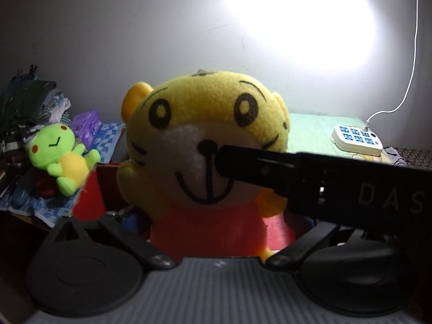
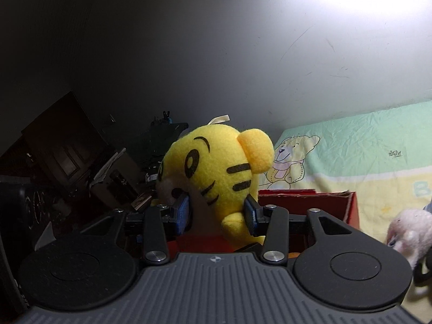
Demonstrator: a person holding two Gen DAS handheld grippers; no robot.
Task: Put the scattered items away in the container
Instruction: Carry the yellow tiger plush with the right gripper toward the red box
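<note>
A yellow tiger plush (image 1: 205,135) in a red shirt is held upright above the red cardboard box (image 1: 90,197). My right gripper (image 2: 217,213) is shut on the tiger plush (image 2: 216,164), its blue pads (image 2: 183,210) pressing both sides of the head. In the left wrist view the right gripper's black finger (image 1: 251,167) crosses the tiger's face from the right. My left gripper's own fingertips are hidden behind the plush; only its arms spread wide at the frame bottom show. A green frog plush (image 1: 63,156) lies at the left on a blue checked cloth.
A white power strip (image 1: 357,139) with a cord lies on the green bedsheet at the right. A pile of clothes (image 1: 27,108) and a purple packet (image 1: 86,122) sit at the left. A pink-white plush (image 2: 410,235) lies at the right edge. The red box's wall (image 2: 310,202) stands behind the tiger.
</note>
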